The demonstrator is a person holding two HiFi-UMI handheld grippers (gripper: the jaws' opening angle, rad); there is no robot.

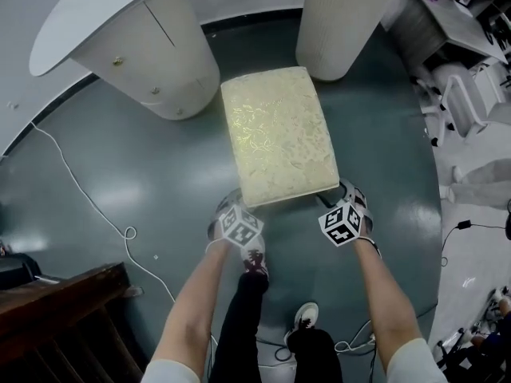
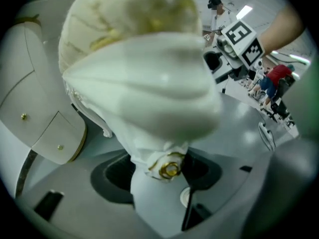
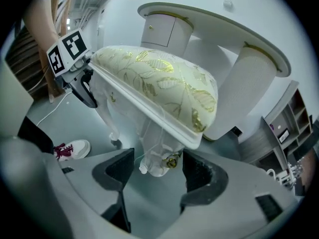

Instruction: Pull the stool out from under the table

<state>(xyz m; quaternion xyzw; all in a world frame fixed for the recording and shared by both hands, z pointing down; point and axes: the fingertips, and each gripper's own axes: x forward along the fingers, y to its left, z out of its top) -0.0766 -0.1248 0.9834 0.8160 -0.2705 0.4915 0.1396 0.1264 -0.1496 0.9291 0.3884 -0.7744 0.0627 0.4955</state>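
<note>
The stool has a cream cushion with a gold leaf pattern and white carved legs, and it stands on the grey-green floor in front of the white table. Most of it is out from between the table's two round pedestals. My left gripper is at its near left corner, my right gripper at its near right corner. In the left gripper view the jaws of the left gripper close round a white leg with a gold ornament. In the right gripper view the right gripper holds the other near leg the same way.
The second pedestal stands behind the stool on the right. A dark wooden piece fills the lower left. A white cable runs over the floor on the left. White furniture and clutter line the right side. The person's shoes are just behind the stool.
</note>
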